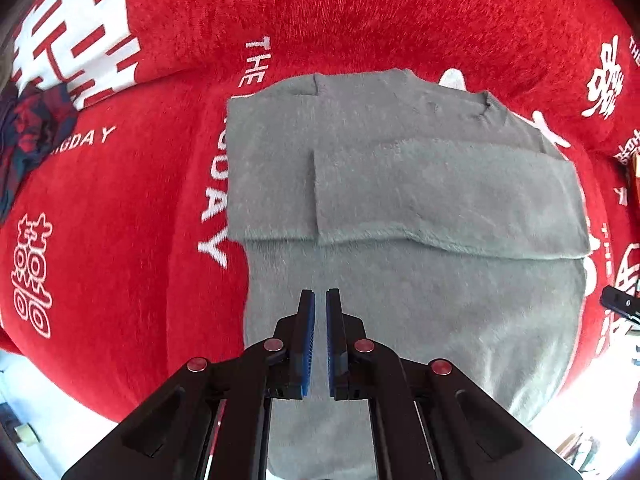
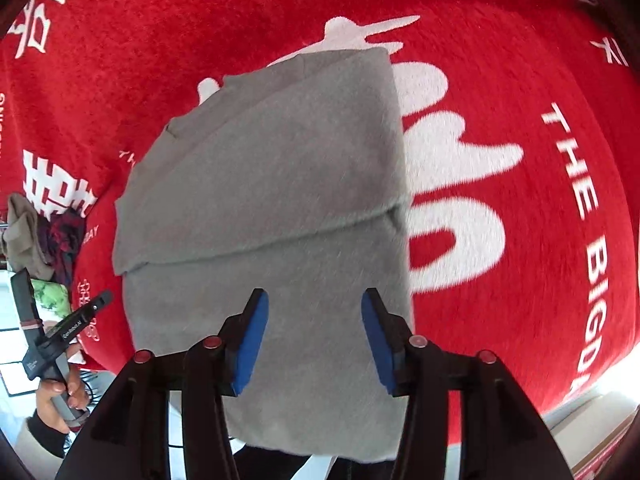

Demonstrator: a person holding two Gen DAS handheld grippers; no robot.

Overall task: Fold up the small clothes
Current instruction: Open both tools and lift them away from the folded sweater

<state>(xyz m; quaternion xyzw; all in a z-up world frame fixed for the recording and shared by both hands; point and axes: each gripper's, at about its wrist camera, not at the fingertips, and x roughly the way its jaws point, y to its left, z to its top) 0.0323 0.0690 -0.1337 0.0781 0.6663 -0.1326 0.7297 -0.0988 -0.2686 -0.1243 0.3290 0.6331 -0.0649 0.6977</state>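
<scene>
A grey fuzzy garment [image 1: 400, 184] lies flat on a red cloth with white lettering [image 1: 120, 208]. Its sleeves are folded across the upper body, and the lower part hangs toward the near edge. My left gripper [image 1: 320, 300] hovers over the garment's lower part, its blue pads nearly together with nothing between them. In the right wrist view the same garment [image 2: 272, 168] fills the middle. My right gripper [image 2: 315, 300] is open above its lower part and holds nothing.
A heap of dark red and navy clothes [image 1: 28, 136] lies at the left edge of the cloth; it also shows in the right wrist view [image 2: 60, 236]. The other hand-held gripper [image 2: 52, 344] shows at the left, held by a hand. Pale floor lies below the near edge.
</scene>
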